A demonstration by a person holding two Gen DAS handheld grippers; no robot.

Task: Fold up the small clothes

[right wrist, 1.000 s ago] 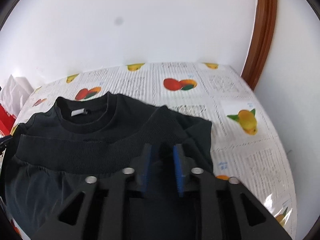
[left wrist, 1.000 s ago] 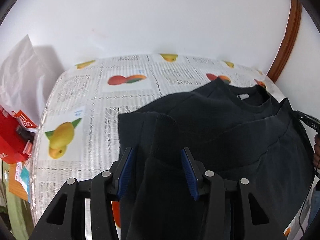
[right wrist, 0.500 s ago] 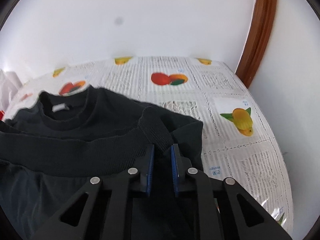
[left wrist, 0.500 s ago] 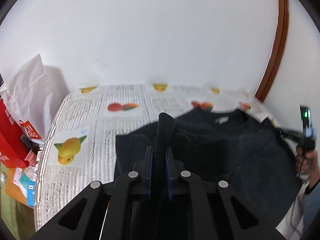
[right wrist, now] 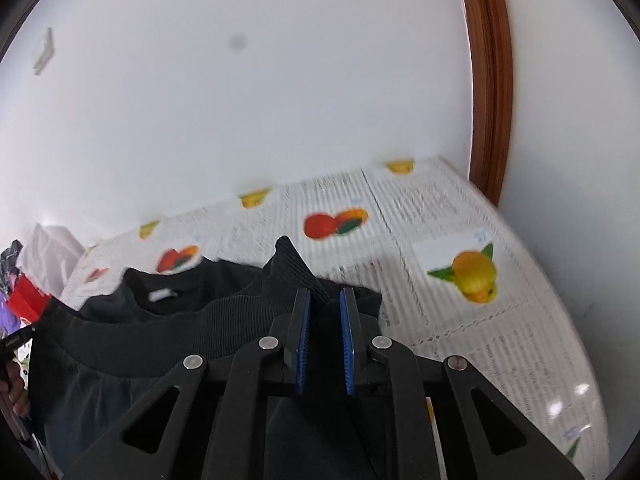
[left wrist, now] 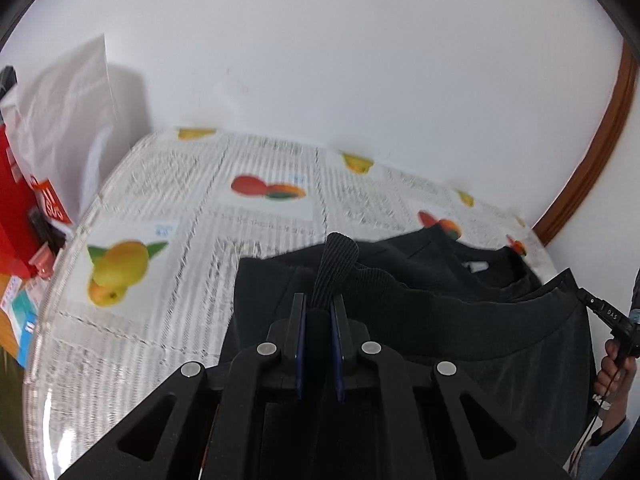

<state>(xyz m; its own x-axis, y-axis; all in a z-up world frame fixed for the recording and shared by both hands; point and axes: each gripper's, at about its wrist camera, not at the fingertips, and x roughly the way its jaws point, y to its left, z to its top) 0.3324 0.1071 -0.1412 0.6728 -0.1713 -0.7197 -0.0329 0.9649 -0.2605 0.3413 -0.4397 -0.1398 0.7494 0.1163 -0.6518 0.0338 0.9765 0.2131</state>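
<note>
Hem corners of the black sweatshirt (left wrist: 420, 312) sit pinched in left gripper (left wrist: 319, 312) and right gripper (right wrist: 324, 308), collar lying ahead across the bench (left wrist: 192, 208).

Home room: fruit-print tablecloth (left wrist: 168, 184), shopping bags (left wrist: 60, 120), wooden door frame (right wrist: 490, 80).

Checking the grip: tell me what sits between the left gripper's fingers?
The black sweatshirt's ribbed hem, pinched between the left gripper fingers, shown in the left wrist view.

- The left claw (left wrist: 319, 312) pinches a ribbed bit of the black shirt (left wrist: 460, 320).
- The shirt lies on the surface (left wrist: 192, 208), which has fruit pictures.
- A white bag (left wrist: 68, 112) stands at the left.
</note>
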